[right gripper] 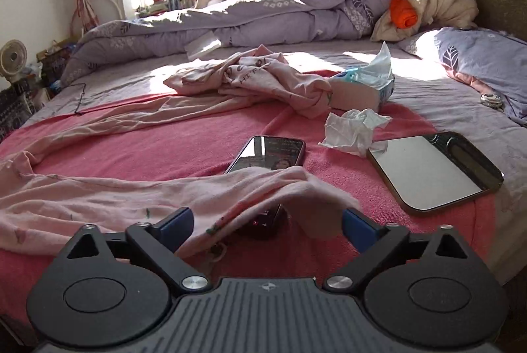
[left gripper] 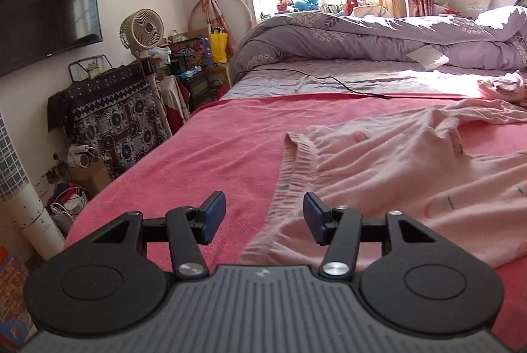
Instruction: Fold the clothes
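Note:
Pale pink pyjama trousers (left gripper: 378,175) lie spread on a red blanket (left gripper: 214,142) on the bed. My left gripper (left gripper: 263,214) hovers open over their ribbed waistband (left gripper: 290,175), whose edge runs between the fingers without touching the pads. In the right wrist view a trouser leg (right gripper: 131,191) stretches from the left, and its end is draped over the near end of a phone (right gripper: 273,152). My right gripper (right gripper: 266,224) stands wide open around that leg end, pads clear of the cloth. A crumpled pink top (right gripper: 263,73) lies farther back.
A mirror-like tray (right gripper: 428,168), a crumpled tissue (right gripper: 355,129) and a tissue pack (right gripper: 362,83) lie to the right. A purple quilt (right gripper: 263,20) is heaped along the far side. A black cable (left gripper: 329,79) crosses the sheet. Left of the bed are cluttered shelves and a fan (left gripper: 141,30).

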{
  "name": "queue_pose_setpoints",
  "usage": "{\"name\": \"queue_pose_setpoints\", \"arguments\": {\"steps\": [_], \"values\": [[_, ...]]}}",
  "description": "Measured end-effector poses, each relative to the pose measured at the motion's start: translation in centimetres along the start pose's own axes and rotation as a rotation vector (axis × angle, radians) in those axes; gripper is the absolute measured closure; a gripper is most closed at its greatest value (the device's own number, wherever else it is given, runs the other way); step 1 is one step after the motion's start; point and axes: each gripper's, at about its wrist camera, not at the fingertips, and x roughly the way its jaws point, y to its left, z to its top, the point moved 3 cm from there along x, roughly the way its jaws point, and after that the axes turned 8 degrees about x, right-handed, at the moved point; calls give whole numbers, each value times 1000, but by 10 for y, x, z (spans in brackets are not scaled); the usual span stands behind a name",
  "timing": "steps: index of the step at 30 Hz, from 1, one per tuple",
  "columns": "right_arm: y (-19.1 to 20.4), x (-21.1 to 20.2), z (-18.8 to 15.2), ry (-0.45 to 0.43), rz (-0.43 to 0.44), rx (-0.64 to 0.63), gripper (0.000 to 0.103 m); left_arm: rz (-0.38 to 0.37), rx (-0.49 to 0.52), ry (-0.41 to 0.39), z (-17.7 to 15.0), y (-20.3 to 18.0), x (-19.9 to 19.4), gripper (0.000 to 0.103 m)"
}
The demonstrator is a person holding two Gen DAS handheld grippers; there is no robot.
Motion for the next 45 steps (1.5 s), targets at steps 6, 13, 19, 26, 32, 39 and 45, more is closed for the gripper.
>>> {"name": "queue_pose_setpoints", "arguments": {"steps": [6,13,19,26,32,39,45], "values": [[-9,-24,10,-166,8,84,0,-128,-109,-76,54,11,43,39],[52,-5,26,-205,114,-24,0,-236,-100,147,71,-25,146,34],[111,22,41,-220,271,-93,0,-179,-44,284,53,-53,178,38],[213,62,71,-249,480,-170,0,-204,-69,315,72,-54,188,35],[260,117,53,-187,458,-218,0,-139,-182,332,72,-53,211,61],[232,146,43,-95,456,-53,0,-145,-220,301,73,-40,208,100],[224,171,24,-43,414,-25,0,-269,-312,336,69,-21,208,73]]}}
